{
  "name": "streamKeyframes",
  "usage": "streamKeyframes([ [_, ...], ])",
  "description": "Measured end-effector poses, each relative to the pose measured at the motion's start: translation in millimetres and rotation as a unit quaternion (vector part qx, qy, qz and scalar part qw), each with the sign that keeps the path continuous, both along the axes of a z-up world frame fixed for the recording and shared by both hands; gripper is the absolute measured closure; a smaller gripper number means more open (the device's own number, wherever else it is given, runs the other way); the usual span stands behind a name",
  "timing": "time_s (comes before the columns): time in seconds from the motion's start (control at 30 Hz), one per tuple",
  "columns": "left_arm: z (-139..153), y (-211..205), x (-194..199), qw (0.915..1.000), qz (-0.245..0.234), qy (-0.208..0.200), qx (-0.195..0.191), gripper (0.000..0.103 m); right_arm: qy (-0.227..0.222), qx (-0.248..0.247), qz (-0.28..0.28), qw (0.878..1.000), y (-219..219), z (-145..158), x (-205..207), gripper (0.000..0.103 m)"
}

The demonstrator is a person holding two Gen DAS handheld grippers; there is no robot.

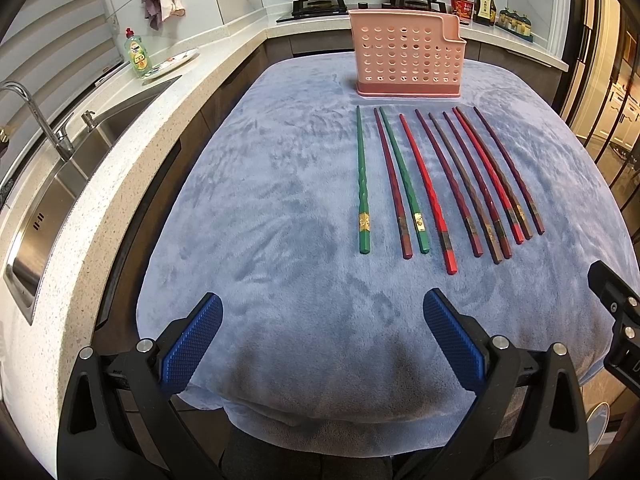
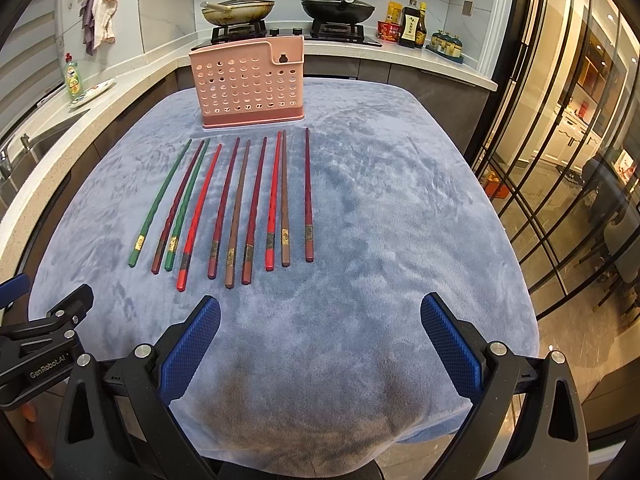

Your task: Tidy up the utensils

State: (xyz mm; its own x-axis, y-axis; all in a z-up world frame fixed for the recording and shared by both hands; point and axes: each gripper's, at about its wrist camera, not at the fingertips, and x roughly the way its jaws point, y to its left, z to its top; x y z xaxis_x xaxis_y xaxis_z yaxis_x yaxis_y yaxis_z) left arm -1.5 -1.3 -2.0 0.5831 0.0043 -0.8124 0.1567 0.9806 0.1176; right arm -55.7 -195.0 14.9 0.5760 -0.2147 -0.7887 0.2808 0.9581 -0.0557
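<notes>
The left gripper (image 1: 322, 334) is hanging over the near edge of the cloth (image 1: 280, 208). Its blue pads (image 1: 192, 344) are standing wide apart, and nothing is sitting between them. The right gripper (image 2: 320, 334) is hanging over the same edge, just beside the left one. Its pads (image 2: 190, 346) are standing wide apart too, with nothing between them.

Past the grippers, ten chopsticks (image 1: 440, 184) are lying flat on the cloth in a row, side by side. Their thin tips are pointing away, toward the holder (image 1: 406, 56). Their thick ends are pointing back at the grippers. Two green sticks (image 1: 362, 184) are lying at the left end of the row, with one dark red stick between them. Bright red, dark red and brown sticks are making up the other sticks.

The pink holder is standing upright on the far part of the cloth, just past the stick tips. Its side is full of round holes.

Behind it, two pans (image 2: 238, 10) are sitting on the stove. A sink (image 1: 60, 184) is lying to the left, with a green soap bottle (image 1: 138, 56) near it.
</notes>
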Motion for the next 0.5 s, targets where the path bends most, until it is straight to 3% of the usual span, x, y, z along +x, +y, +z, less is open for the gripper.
streamKeyframes([
  [0.5, -12, 7, 26, 0.9995, 0.011, 0.017, -0.023, 0.007, -0.005, 0.005, -0.008, 1.0, -17, -1, 13, 0.007],
])
